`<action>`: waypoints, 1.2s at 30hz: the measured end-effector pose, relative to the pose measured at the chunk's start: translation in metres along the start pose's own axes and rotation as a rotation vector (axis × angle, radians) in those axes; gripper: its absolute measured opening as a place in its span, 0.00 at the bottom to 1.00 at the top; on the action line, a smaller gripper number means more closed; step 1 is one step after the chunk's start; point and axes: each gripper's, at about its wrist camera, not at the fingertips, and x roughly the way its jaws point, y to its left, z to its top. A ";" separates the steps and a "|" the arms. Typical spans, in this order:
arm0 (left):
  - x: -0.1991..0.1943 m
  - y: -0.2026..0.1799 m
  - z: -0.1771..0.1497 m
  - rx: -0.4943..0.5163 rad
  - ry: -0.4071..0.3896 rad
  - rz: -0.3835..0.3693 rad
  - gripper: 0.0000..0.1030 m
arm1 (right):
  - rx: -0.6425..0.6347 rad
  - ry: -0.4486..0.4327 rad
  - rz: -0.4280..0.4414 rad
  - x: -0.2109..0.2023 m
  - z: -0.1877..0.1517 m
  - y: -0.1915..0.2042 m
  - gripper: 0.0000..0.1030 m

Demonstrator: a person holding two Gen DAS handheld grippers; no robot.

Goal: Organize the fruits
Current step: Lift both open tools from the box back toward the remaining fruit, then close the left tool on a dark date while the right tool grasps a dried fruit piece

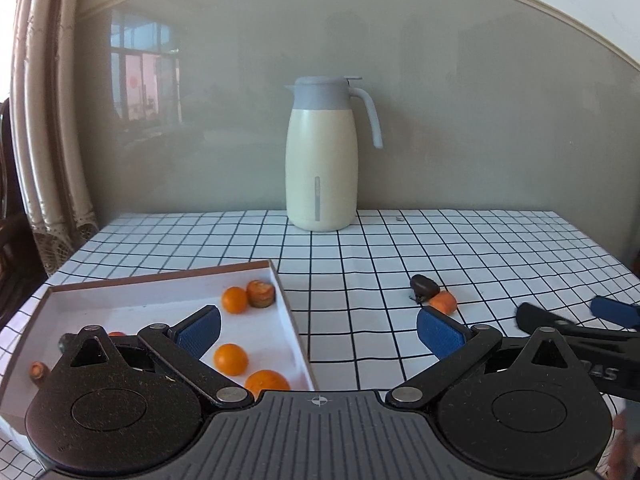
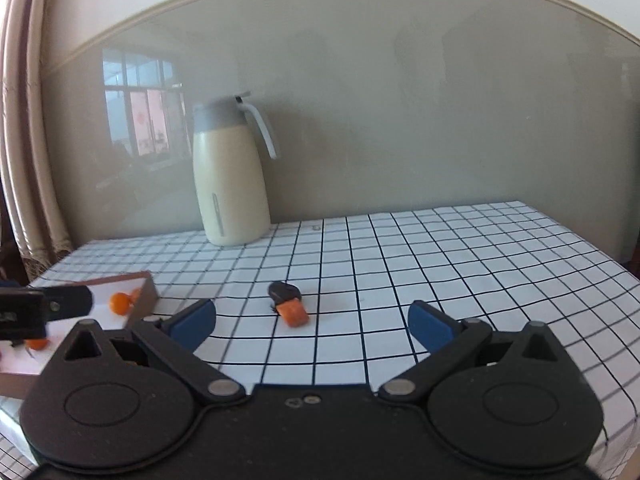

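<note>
Our left gripper (image 1: 319, 330) and right gripper (image 2: 312, 322) both hang released, empty. The orange piece (image 2: 294, 312) and dark fruit (image 2: 285, 293) touch at twelve o'clock on open checked cloth (image 2: 440, 264); the box (image 1: 288, 312) edge sits at nine, jug (image 2: 230, 184) beyond.

Left hand-held gripper (image 1: 318, 330) and right hand-held gripper (image 2: 312, 322) both gape wide, empty.

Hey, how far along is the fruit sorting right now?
Mostly done, it seems. Several oranges already lie in the white box. Nothing is in hand: the left gripper and right gripper are both open and empty. Left on the checked tablecloth: a dark piece and an orange piece touching it, right ahead of the right gripper.
</note>
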 end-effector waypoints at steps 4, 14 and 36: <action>0.019 -0.002 0.005 -0.002 0.009 0.001 1.00 | -0.010 0.049 -0.005 0.043 0.002 0.000 0.94; 0.076 -0.012 0.017 -0.009 0.038 -0.020 1.00 | -0.029 0.122 -0.025 0.110 0.004 -0.007 0.93; 0.145 -0.045 0.024 0.052 0.081 -0.009 1.00 | -0.079 0.215 -0.124 0.152 0.005 -0.023 0.87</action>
